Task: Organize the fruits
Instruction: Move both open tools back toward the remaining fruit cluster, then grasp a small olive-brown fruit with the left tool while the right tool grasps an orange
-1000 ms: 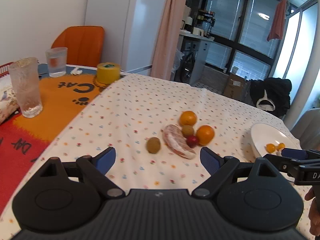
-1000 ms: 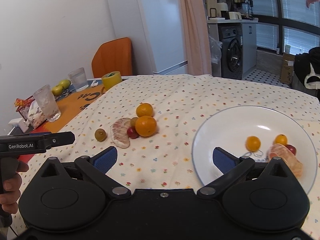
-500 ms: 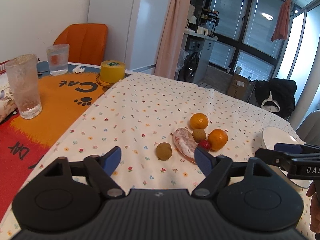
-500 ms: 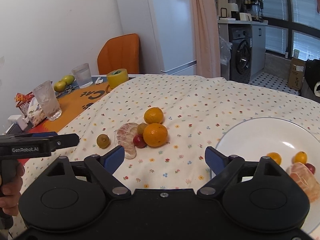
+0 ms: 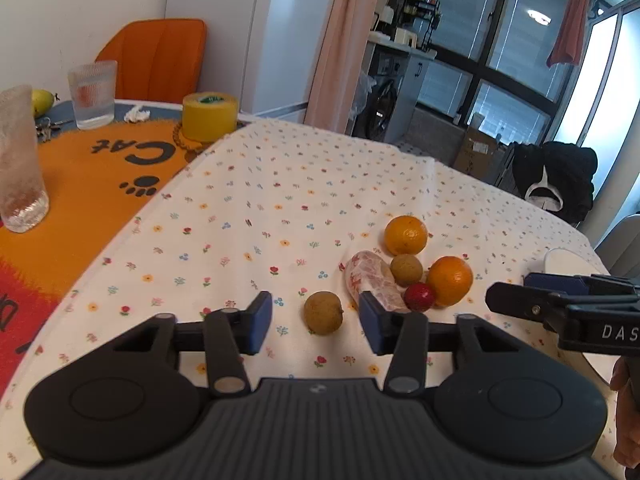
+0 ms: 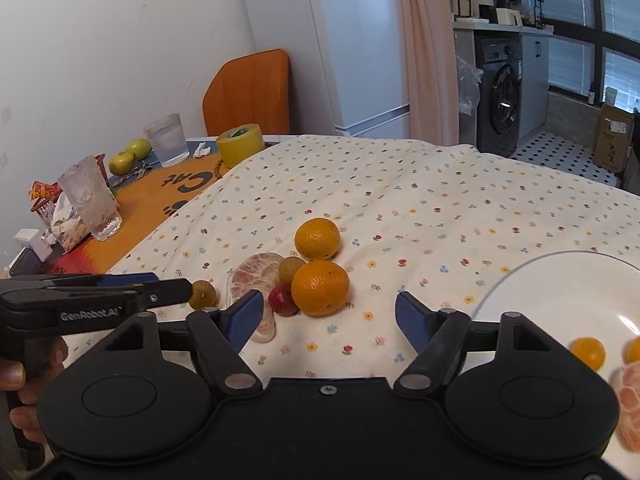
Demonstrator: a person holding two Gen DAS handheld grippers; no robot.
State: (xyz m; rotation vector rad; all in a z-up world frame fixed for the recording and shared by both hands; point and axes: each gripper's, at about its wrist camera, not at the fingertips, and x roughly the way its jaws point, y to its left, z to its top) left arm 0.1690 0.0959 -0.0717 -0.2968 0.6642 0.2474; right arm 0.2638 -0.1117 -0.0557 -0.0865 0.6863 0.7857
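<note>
On the flowered cloth lies a cluster of fruit: two oranges (image 5: 406, 234) (image 5: 449, 280), a peeled citrus piece (image 5: 372, 281), a small brown fruit (image 5: 406, 269) and a red one (image 5: 419, 296). A separate brown fruit (image 5: 323, 312) sits between the fingers of my open left gripper (image 5: 315, 322), untouched. My right gripper (image 6: 329, 316) is open, just short of the near orange (image 6: 320, 287), with the red fruit (image 6: 282, 299) by its left finger. The white plate (image 6: 560, 284) at right holds small orange fruits (image 6: 587, 353) and a peeled segment (image 6: 630, 404).
An orange cat mat (image 5: 92, 184) on the left carries two glasses (image 5: 18, 160) (image 5: 92, 94), a yellow tape roll (image 5: 210, 116) and green fruit (image 6: 128, 156). An orange chair (image 5: 156, 60) stands behind. A hand (image 6: 20, 396) holds the left gripper's handle.
Both grippers moved forward toward the fruit cluster. The left fingers have narrowed and now flank the lone brown fruit. The plate slid to the right edge of the right wrist view.
</note>
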